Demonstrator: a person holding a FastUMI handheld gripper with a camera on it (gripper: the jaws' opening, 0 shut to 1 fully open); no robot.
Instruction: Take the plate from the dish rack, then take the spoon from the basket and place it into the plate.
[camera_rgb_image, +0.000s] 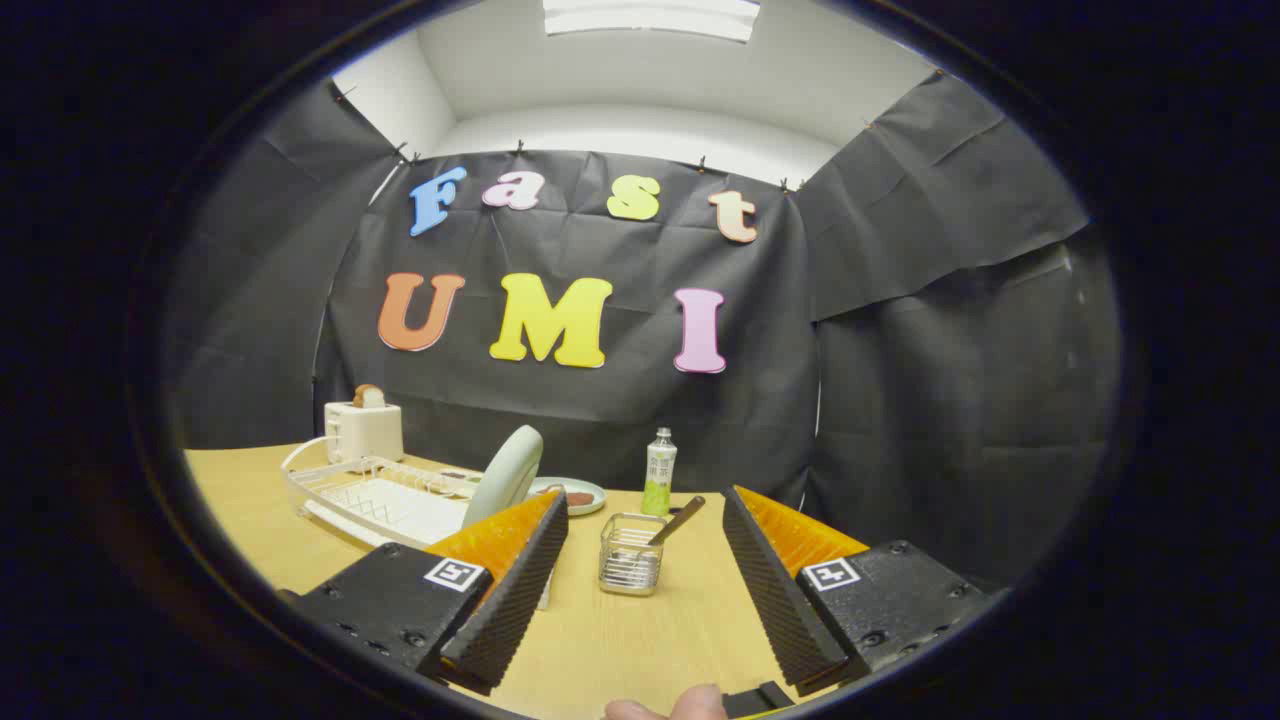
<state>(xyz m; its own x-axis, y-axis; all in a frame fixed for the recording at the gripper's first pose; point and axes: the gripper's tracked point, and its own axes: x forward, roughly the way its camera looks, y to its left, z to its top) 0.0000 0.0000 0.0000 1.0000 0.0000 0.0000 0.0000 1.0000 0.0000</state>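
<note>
Gripper (645, 570) of mine spread wide and empty above the surface (640, 630), basket (631, 567) with spoon (677, 521) just ahead between my fingers, plate (503, 477) upright in dish rack (375, 497) beyond.

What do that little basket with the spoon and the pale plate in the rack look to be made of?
The basket looks like thin shiny metal wire, since you can see through its bars. The spoon standing in it seems wooden or brown plastic; it is too small to tell. The plate, on edge in the white wire dish rack, looks like smooth matte ceramic or plastic. The tongs are open, short of the basket.
</note>
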